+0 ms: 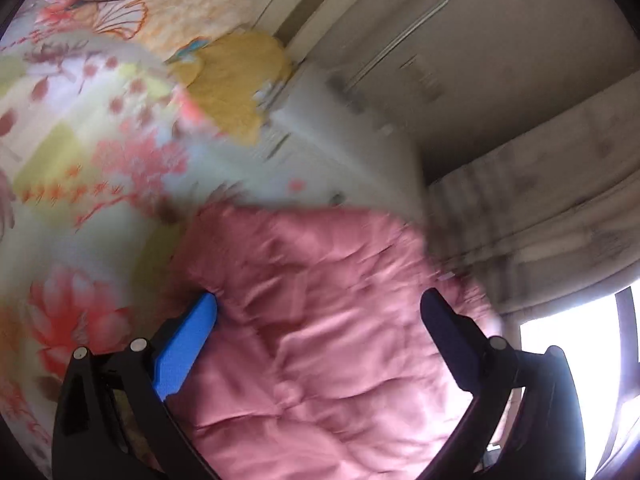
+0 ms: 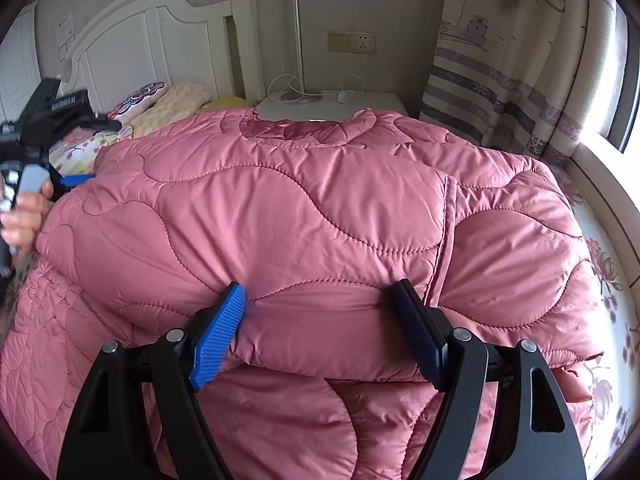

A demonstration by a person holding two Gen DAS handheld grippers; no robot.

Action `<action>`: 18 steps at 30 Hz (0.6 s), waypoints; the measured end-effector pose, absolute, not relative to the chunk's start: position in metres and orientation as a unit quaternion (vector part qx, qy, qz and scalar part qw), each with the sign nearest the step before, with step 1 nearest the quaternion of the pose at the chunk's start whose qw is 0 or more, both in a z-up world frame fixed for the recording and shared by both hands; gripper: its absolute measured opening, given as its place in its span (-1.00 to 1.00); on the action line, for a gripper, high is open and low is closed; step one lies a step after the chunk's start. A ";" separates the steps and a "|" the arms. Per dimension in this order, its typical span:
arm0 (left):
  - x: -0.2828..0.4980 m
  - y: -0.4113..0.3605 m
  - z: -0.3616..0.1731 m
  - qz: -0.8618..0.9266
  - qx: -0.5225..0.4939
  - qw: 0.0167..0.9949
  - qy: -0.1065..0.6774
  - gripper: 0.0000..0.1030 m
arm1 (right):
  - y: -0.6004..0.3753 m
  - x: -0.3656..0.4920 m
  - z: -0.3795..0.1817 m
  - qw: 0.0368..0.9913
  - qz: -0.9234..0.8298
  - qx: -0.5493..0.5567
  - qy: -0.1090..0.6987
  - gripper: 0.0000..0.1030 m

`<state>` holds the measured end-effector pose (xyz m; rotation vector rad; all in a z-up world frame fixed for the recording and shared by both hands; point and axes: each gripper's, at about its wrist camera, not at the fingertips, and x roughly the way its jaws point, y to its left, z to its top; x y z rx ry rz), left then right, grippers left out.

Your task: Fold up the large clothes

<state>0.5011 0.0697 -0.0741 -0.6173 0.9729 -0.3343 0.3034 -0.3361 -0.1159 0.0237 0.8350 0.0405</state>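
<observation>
Pink quilted jacket (image 2: pixel 304 216) lies heaped on the floral-sheeted bed (image 2: pixel 612 280), its folded edge running across between the wide jaws of the right gripper (image 2: pixel 320 332), pads touching a puffy roll. The left gripper (image 1: pixel 320 344), jaws spread, straddles the jacket's far left side.

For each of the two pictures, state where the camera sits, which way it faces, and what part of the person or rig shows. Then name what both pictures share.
Left wrist: on the left gripper, facing down over the pink quilted coat toward the floral bedsheet; its fingers show.
Right wrist: on the right gripper, facing the headboard; its fingers and the left hand show.
Shared: the coat, the patterned pillow.
</observation>
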 end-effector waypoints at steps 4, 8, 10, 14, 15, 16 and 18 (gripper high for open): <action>0.516 0.063 -0.070 -0.149 -0.278 0.835 0.450 0.95 | -0.336 0.304 -0.116 0.913 0.023 0.015 0.406 0.43; 0.533 0.053 -0.099 -0.143 -0.237 0.836 0.473 0.95 | -0.337 0.304 -0.116 0.913 0.025 0.017 0.407 0.44; 0.529 0.046 -0.096 -0.134 -0.209 0.855 0.456 0.95 | -0.338 0.304 -0.116 0.913 0.027 0.019 0.406 0.45; 0.490 0.036 -0.068 -0.099 -0.167 0.889 0.414 0.95 | -0.339 0.305 -0.117 0.913 0.028 0.021 0.407 0.47; 0.469 0.030 -0.057 -0.118 -0.152 0.901 0.388 0.95 | -0.339 0.305 -0.117 0.912 0.029 0.022 0.408 0.47; 0.456 0.024 -0.051 -0.129 -0.136 0.908 0.376 0.95 | -0.339 0.305 -0.117 0.912 0.029 0.022 0.407 0.47; 0.424 0.004 -0.048 -0.134 -0.074 0.922 0.356 0.95 | -0.339 0.305 -0.117 0.912 0.030 0.023 0.407 0.48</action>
